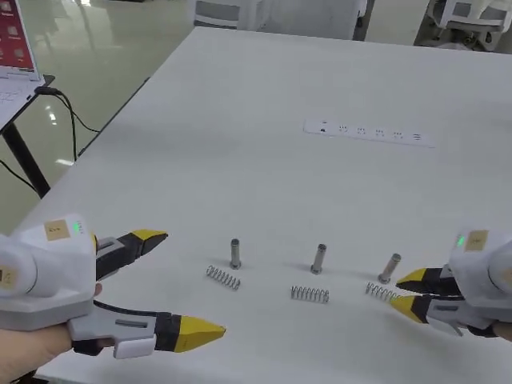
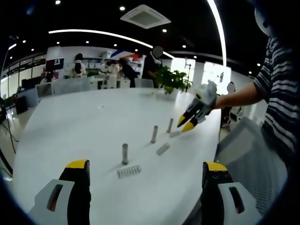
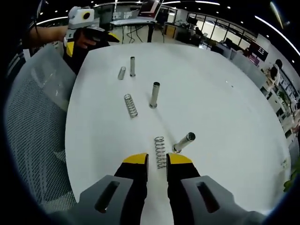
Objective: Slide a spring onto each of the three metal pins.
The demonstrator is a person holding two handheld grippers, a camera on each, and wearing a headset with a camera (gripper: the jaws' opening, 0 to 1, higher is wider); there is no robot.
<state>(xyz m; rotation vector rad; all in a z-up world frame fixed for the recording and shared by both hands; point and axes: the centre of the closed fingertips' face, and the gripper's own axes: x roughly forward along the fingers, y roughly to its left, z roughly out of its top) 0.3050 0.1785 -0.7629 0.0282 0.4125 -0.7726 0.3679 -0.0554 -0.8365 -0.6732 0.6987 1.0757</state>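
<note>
**Where the right tool (image 1: pixel 400 293) sits, the rightmost spring (image 1: pixel 380 292) lies end-on to it**

Since it comes in from the right edge of the head view, the right tool is by far the nearer one to the rightmost spring. That spring lies flat on the tabletop (image 1: pixel 320 184), just below its pin (image 1: pixel 390 268). The jaws stand a narrow gap apart and grip nothing. In the right gripper view the spring's near end reaches that gap, though I cannot tell whether it touches. Its long axis runs straight up that frame, in line with the jaws, so a pinch would likely catch the end coils rather than the middle. At lower left the left tool (image 1: pixel 192 282) gapes wide and empty, near the left spring (image 1: pixel 223 278) and well apart from the middle spring (image 1: pixel 310 294).
</note>
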